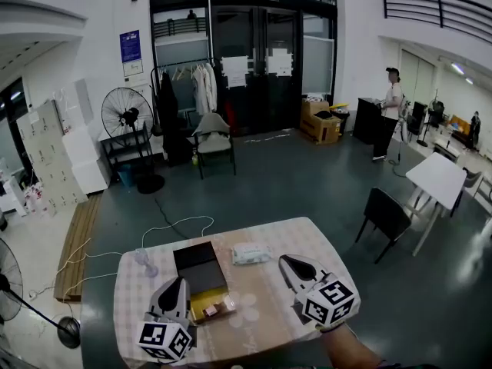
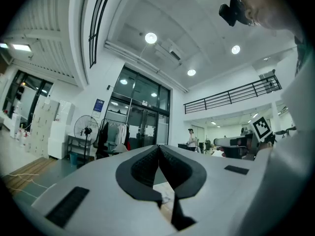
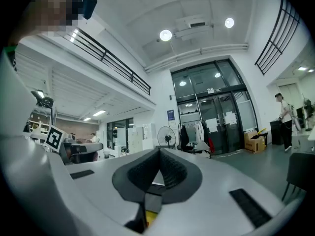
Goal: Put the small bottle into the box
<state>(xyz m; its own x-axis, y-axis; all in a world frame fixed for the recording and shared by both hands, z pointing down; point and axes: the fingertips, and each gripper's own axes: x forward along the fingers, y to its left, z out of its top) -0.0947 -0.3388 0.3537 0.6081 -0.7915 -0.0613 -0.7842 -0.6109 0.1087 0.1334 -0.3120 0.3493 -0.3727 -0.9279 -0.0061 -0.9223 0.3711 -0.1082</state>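
Big hall; cloth-covered worktop (image 1: 270, 314). Small bottle (image 1: 144, 260), one, sits at the far-left, apart from the one black box (image 1: 199, 267). It lies ahead-left of the left gripper (image 1: 178, 284), the nearer one; bottle axis unclear. One wipes pack (image 1: 250, 252). Left gripper and right gripper (image 1: 289, 262) both closed, empty.

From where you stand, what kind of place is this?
Probably a tall, open hall of an office or workshop building, used as a work space. It has big glass doors, a balcony railing on an upper floor, and a clothes rack beside a standing fan.
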